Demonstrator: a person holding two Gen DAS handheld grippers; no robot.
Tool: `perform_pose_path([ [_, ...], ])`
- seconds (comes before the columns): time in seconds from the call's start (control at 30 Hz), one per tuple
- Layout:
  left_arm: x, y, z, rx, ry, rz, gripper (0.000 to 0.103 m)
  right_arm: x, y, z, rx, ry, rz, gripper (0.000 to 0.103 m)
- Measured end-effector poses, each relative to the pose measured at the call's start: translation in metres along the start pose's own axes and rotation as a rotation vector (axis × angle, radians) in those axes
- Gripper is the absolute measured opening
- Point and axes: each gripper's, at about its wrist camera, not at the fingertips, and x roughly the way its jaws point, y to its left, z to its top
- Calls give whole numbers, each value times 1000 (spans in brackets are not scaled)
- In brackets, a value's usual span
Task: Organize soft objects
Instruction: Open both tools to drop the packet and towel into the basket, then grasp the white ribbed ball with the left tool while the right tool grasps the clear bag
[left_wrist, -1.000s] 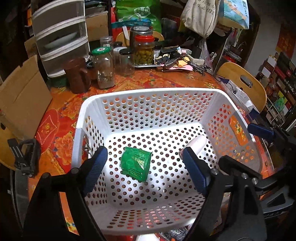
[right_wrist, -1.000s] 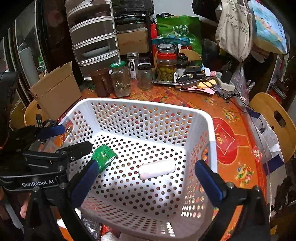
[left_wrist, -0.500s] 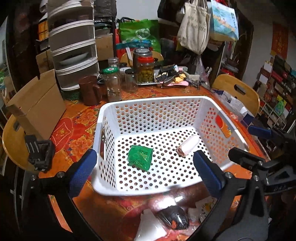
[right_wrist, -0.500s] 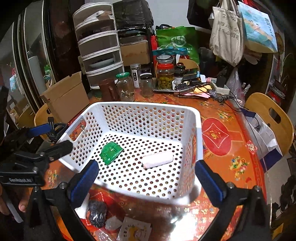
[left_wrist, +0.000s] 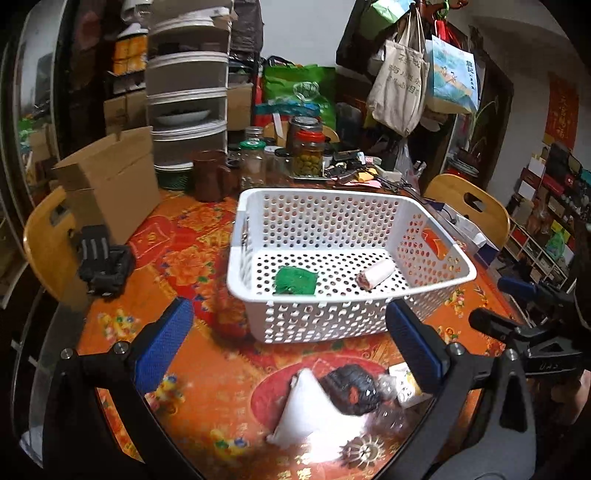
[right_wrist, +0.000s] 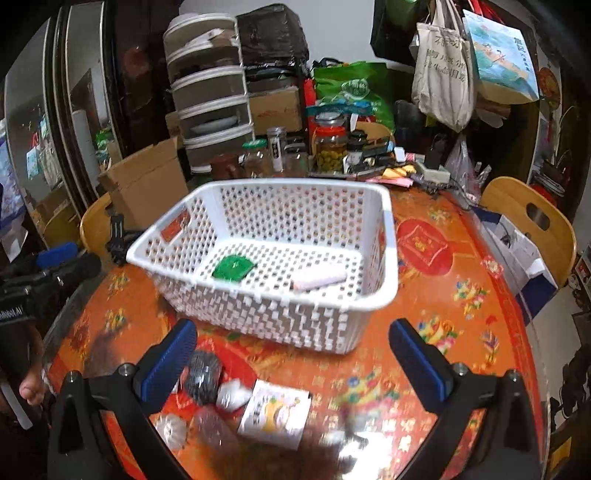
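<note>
A white perforated basket (left_wrist: 436, 284) (right_wrist: 391, 258) stands on the red patterned table. Inside lie a green soft packet (left_wrist: 295, 281) (right_wrist: 233, 266) and a pale pink roll (left_wrist: 376, 274) (right_wrist: 318, 277). In front of the basket lie loose items: a white pouch (left_wrist: 308, 406), a black and red bundle (left_wrist: 349, 389) (right_wrist: 204, 376), a small white packet (right_wrist: 232, 395) and a yellow printed sachet (right_wrist: 275, 413) (left_wrist: 406, 384). My left gripper (left_wrist: 291, 349) is open and empty above these items. My right gripper (right_wrist: 291, 363) is open and empty, also in front of the basket.
Glass jars (left_wrist: 308, 155), a brown mug (left_wrist: 210, 177) and a cardboard box (left_wrist: 110, 184) stand behind the basket. A black clamp (left_wrist: 105, 264) lies at the table's left edge. Wooden chairs (right_wrist: 532, 218) stand around the table.
Both grippers have pulled back and up from the basket toward the near table edge. The loose items in front of the basket have come into view. The basket's contents have not moved.
</note>
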Motion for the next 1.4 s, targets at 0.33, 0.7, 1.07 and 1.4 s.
perform_pose_path([
  [0.33, -32, 4, -52, -12, -34, -43, 103, -24, 9, -49, 26, -46, 29, 103],
  [0.7, -18, -6, -114, -7, 35, -93, 103, -24, 18, -99, 64, -44, 83, 102],
  [1.07, 8, -29, -176, 57, 100, -159, 103, 1, 19, -136, 107, 24, 125, 73],
  [1.4, 23, -43, -192, 83, 105, -154, 97, 2, 19, -143, 117, 28, 125, 73],
])
